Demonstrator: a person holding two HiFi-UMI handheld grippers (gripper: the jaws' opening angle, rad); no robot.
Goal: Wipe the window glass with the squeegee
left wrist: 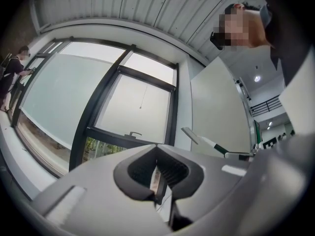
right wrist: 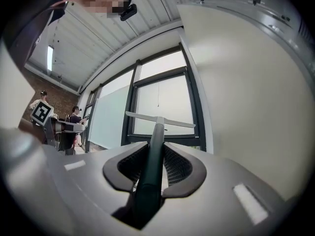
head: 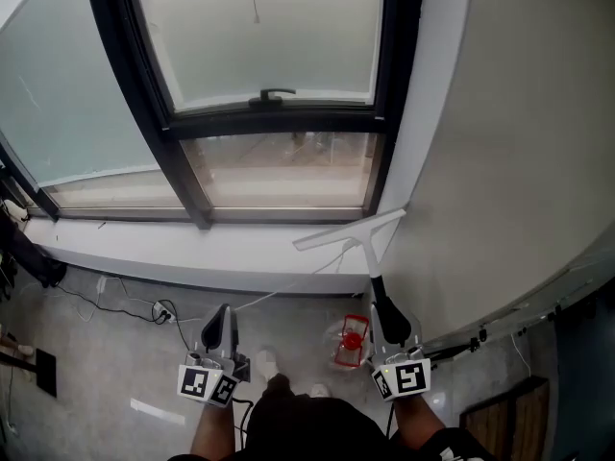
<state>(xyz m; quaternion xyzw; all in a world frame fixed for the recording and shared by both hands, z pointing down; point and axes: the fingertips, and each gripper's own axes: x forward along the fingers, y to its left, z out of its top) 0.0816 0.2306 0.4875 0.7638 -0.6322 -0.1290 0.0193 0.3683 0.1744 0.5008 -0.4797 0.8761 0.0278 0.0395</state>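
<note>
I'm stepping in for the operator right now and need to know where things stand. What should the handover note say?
Left gripper: shut, empty, held low.
Right gripper: shut on the handle of the squeegee, with the blade in the air near the right end of the sill, not on the window glass.
Done: squeegee is in hand; no wiped streaks can be made out.
Left: bring the blade onto the glass and wipe, probably from the top down.
</note>
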